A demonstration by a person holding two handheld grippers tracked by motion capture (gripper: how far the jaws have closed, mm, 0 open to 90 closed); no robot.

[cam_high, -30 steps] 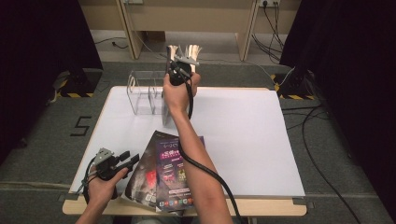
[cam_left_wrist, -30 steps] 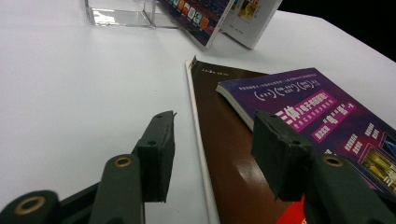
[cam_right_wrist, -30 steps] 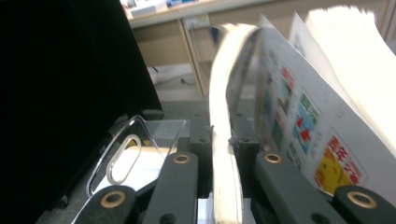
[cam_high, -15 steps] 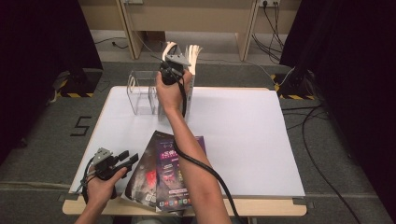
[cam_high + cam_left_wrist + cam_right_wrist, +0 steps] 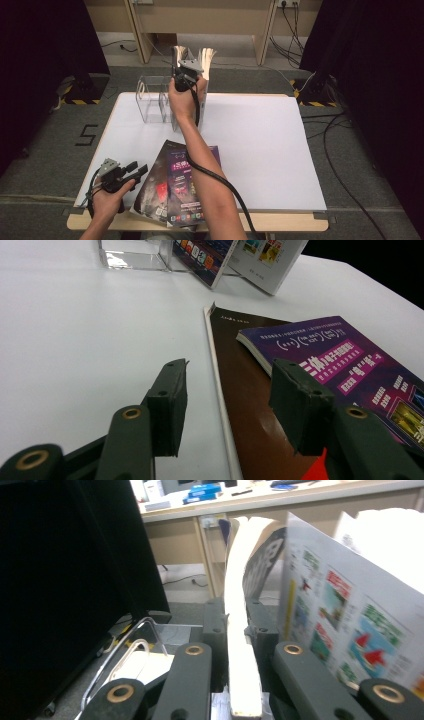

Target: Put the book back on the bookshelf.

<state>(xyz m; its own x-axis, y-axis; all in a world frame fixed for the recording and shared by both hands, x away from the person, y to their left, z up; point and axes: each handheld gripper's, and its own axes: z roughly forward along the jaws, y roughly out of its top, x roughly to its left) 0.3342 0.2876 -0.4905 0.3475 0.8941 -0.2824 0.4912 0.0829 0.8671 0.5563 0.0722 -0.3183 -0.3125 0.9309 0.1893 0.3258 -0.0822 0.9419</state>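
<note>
While left idles, right tongs [image 5: 186,64] (apparently) shifted magazine [image 5: 206,62] leftward.

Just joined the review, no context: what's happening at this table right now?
A person is filing magazines into a clear rack at the far edge of the table. The right gripper is clamped on the top edge of an upright magazine at the rack. The left gripper rests open near the table's front edge, beside two stacked magazines lying flat, holding nothing.
</note>
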